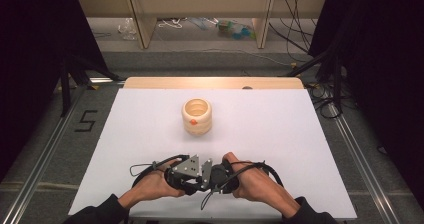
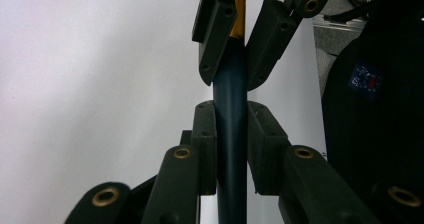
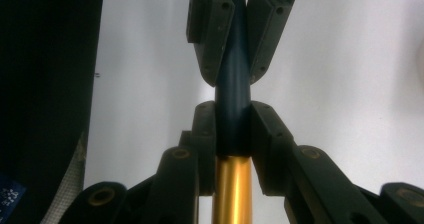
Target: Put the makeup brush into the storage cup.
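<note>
Both grippers meet nose to nose at six o'clock on the white table, each clamped on the same slim pen, dark blue along its barrel with a gold section at one end. The left gripper has its jaws closed tight on the blue barrel. The right gripper pinches the blue part too, right where it meets the gold. A ribbed cream holder stands at twelve o'clock from the hands, well apart
</note>
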Tool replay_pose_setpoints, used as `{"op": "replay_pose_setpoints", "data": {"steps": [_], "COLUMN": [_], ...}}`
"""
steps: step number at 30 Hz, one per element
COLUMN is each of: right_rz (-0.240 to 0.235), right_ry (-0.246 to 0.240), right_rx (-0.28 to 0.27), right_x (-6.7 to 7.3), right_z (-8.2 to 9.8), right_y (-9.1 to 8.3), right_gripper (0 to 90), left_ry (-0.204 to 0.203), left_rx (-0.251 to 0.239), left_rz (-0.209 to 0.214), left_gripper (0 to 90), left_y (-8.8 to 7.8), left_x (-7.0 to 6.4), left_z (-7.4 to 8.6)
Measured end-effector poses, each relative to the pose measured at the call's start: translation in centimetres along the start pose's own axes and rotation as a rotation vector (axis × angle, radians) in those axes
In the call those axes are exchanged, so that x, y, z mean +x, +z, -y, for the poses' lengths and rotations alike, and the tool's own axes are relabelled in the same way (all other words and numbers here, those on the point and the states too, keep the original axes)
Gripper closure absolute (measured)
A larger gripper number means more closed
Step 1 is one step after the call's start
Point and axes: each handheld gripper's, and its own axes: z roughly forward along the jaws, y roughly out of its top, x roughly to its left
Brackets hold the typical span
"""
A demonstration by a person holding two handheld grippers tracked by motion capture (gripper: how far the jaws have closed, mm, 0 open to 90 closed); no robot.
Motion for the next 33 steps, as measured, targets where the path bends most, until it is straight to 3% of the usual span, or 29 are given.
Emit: {"op": "replay_pose_setpoints", "data": {"steps": [14, 15, 18, 19, 20, 21, 22, 24, 25, 26, 27, 28, 29, 33], "right_rz": [0.006, 0.004, 0.033, 0.045, 0.045, 0.068, 0.068, 0.09, 0.134, 0.134, 0.152, 0.172, 0.172, 0.248], "right_ry": [-0.009, -0.005, 0.004, 0.013, 0.013, 0.102, 0.102, 0.158, 0.195, 0.195, 0.241, 0.332, 0.332, 0.502], "right_rx": [-0.035, -0.038, -0.058, -0.084, -0.084, -0.116, -0.116, -0.176, -0.262, -0.262, -0.298, -0.378, -0.378, -0.483], "right_x": [-0.1, -0.1, -0.2, -0.2, -0.2, 0.0, 0.0, -0.3, -0.7, -0.7, -0.7, -0.9, -0.9, -1.2], "right_z": [0.3, 0.4, 0.6, 0.9, 0.9, 1.4, 1.4, 2.1, 3.1, 3.1, 3.6, 4.8, 4.8, 7.3], "right_y": [-0.4, -0.5, -0.9, -1.7, -1.7, -2.7, -2.7, -3.7, -4.3, -4.3, -4.6, -5.1, -5.1, -5.8], "right_gripper": [73.1, 67.1, 65.3, 59.4, 59.4, 48.2, 48.2, 45.6, 38.3, 38.3, 35.9, 32.1, 32.1, 29.0], "left_ry": [-0.001, 0.002, 0.001, -0.005, -0.012, -0.017, -0.026, -0.036, -0.044, -0.044, -0.049, -0.059, -0.062, -0.082], "left_rx": [-0.009, -0.005, -0.008, -0.016, -0.02, -0.034, -0.041, -0.063, -0.071, -0.071, -0.082, -0.091, -0.086, -0.113], "left_rz": [-0.014, -0.018, -0.043, -0.04, -0.04, -0.052, -0.057, -0.078, -0.086, -0.086, -0.098, -0.104, -0.1, -0.123], "left_gripper": [76.2, 76.2, 76.2, 76.2, 76.2, 76.2, 76.2, 76.2, 76.2, 76.1, 76.1, 76.1, 76.1, 76.1], "left_y": [-0.2, -0.2, -0.4, -0.5, -0.7, -0.7, -0.9, -1.1, -1.5, -1.5, -1.5, -1.6, -1.7, -1.9], "left_x": [0.0, 0.0, 0.3, 0.4, 0.4, 0.5, 0.5, 0.8, 1.1, 1.1, 1.1, 1.1, 1.2, 1.4], "left_z": [0.0, 0.0, 0.0, 0.0, 0.1, 0.1, 0.1, 0.1, 0.1, 0.1, 0.1, 0.1, 0.1, 0.1]}}
